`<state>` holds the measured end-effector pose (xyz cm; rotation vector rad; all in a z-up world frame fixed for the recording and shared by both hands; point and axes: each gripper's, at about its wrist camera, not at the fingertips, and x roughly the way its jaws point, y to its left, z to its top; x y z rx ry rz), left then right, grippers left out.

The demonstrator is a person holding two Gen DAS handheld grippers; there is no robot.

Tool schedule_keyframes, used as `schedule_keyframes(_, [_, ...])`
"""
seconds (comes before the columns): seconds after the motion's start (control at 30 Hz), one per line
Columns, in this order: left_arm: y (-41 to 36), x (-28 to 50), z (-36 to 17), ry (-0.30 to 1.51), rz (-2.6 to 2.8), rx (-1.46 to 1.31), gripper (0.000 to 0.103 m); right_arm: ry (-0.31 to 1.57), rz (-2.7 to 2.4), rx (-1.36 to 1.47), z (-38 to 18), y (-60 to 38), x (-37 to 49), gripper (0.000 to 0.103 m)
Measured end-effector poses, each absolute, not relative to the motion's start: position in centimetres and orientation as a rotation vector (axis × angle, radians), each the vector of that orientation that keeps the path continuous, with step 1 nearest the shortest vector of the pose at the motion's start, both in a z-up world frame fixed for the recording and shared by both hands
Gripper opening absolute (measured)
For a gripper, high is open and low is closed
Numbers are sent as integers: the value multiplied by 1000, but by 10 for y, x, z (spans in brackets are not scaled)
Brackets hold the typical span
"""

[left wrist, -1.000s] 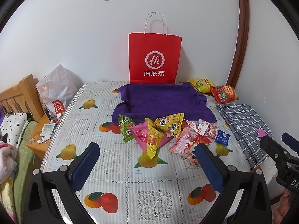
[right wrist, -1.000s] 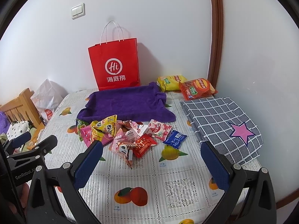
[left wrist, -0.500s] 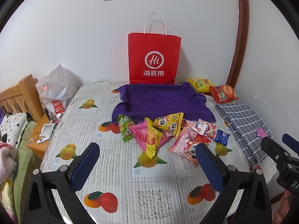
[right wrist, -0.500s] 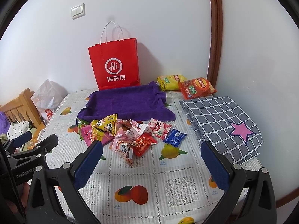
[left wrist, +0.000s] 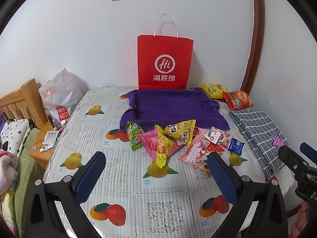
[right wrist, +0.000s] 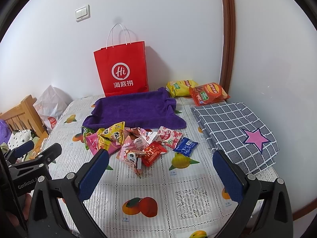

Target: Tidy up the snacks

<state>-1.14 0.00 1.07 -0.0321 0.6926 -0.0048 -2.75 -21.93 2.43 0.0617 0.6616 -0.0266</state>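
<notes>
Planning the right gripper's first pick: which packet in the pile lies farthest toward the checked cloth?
The small blue packet: it lies at the pile's right edge, nearest the checked cloth, the only blue wrapper there.

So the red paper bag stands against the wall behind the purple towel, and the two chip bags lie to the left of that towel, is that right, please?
Not quite: the yellow chip bag and the red chip bag lie to the right of the purple towel, by the wooden trim, as the right wrist view shows. The red paper bag does stand against the wall behind the towel.
</notes>
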Motion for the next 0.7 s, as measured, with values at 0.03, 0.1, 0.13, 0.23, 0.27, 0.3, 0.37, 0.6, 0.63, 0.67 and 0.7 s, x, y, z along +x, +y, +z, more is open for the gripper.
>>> schedule_keyframes(0.03, [1, -12, 11, 693, -6, -33, 103, 660, -28, 62, 25, -219, -28, 103])
schedule_keyframes(0.1, [2, -12, 12, 692, -7, -33, 103, 659, -26, 60, 25, -219, -28, 103])
schedule_keyframes(0.13, [2, -12, 12, 693, -6, -33, 103, 659, -26, 58, 25, -219, -28, 103])
schedule_keyframes(0.23, [2, -12, 12, 692, -6, -33, 103, 656, -29, 57, 26, -219, -29, 103])
schedule_keyframes(0.27, [2, -12, 13, 690, -8, -36, 103, 655, -28, 60, 26, -219, -29, 103])
schedule_keyframes(0.3, [3, -11, 13, 691, -10, -39, 103, 654, -27, 62, 26, -220, -30, 103])
schedule_keyframes(0.37, [3, -11, 13, 692, -9, -39, 103, 654, -27, 62, 27, -220, -30, 103])
schedule_keyframes(0.6, [3, -11, 13, 692, -9, -38, 103, 651, -29, 68, 28, -221, -31, 103])
schedule_keyframes(0.63, [3, -11, 13, 692, -8, -39, 103, 651, -29, 65, 29, -221, -30, 103])
schedule_keyframes(0.67, [3, -11, 13, 693, -10, -40, 103, 650, -30, 63, 30, -220, -30, 103])
schedule_keyframes(0.7, [3, -11, 13, 693, -11, -41, 103, 649, -31, 62, 30, -220, -30, 103])
